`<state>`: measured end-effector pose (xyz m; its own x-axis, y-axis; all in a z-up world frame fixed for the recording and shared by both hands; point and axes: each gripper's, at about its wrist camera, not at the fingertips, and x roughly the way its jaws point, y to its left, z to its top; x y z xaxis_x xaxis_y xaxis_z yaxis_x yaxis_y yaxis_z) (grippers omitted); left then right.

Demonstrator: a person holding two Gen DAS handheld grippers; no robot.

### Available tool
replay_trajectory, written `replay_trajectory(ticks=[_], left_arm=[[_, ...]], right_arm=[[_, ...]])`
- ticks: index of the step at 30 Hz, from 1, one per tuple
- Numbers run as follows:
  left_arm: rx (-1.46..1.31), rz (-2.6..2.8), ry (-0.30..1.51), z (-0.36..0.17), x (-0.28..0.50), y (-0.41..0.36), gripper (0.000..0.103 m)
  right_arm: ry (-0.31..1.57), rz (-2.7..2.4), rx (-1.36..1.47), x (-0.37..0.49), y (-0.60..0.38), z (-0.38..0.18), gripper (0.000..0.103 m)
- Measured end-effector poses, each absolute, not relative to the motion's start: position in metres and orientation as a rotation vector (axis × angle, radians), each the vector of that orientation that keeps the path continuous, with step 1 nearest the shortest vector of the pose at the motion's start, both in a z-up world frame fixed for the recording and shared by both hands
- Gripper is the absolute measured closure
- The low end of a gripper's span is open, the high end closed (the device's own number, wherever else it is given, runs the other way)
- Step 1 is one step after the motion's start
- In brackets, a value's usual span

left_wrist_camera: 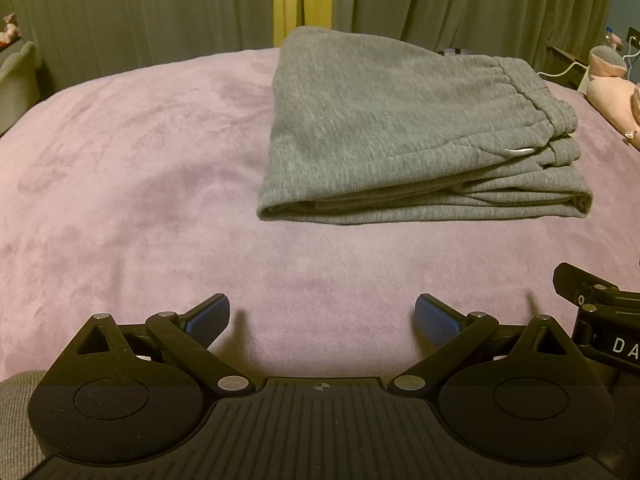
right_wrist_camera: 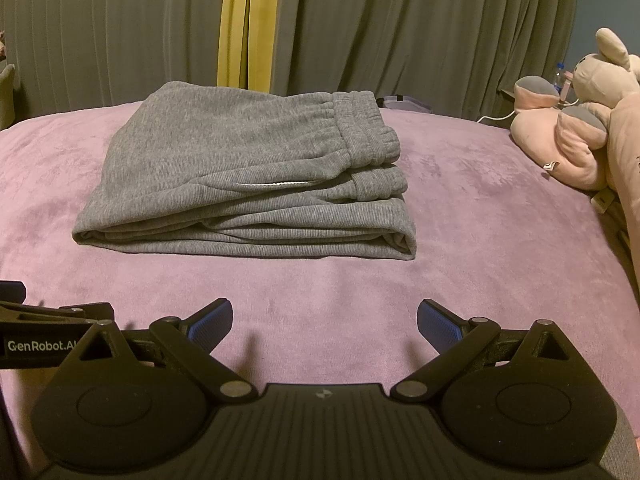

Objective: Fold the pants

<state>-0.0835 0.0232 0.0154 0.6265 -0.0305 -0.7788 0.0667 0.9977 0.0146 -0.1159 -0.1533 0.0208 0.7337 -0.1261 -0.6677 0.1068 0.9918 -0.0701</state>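
Grey sweatpants lie folded in a stacked rectangle on the purple blanket, waistband at the right side on top. They also show in the right wrist view. My left gripper is open and empty, low over the blanket, well short of the pants' near folded edge. My right gripper is open and empty, also short of the pants, beside the left one. Part of the right gripper shows at the right edge of the left wrist view. Part of the left gripper shows in the right wrist view.
Pink and grey plush toys lie at the right side of the bed. Grey-green curtains with a yellow strip hang behind. A white cable and a bottle sit at the far right.
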Motion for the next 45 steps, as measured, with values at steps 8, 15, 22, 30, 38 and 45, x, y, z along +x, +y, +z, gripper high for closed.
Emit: replay_trajectory(ticks=[8,15,22,30,38,45], left_arm=[[0.041,-0.057,0.897,0.0143,-0.0827,0.0240,0.001],[0.041,-0.059,0.904,0.0140,-0.0820,0.0258,0.001],[0.041,-0.059,0.907,0.0138,-0.0822,0.0259,0.001],[0.043,-0.061,0.912,0.0127,-0.0821,0.0266,0.001],[0.042,-0.063,0.914,0.0122,-0.0812,0.0270,0.001],[0.043,-0.064,0.917,0.0111,-0.0810,0.0272,0.001]], right_arm=[[0.740,-0.126,-0.033,-0.1162,-0.1528,0.0210,0.004],[0.743,-0.125,-0.033,-0.1157,-0.1524,0.0201,0.004],[0.746,-0.123,-0.033,-0.1160,-0.1523,0.0193,0.004],[0.749,-0.122,-0.033,-0.1150,-0.1528,0.0188,0.004],[0.752,-0.120,-0.036,-0.1150,-0.1528,0.0181,0.004],[0.753,-0.119,-0.036,-0.1150,-0.1526,0.0177,0.004]])
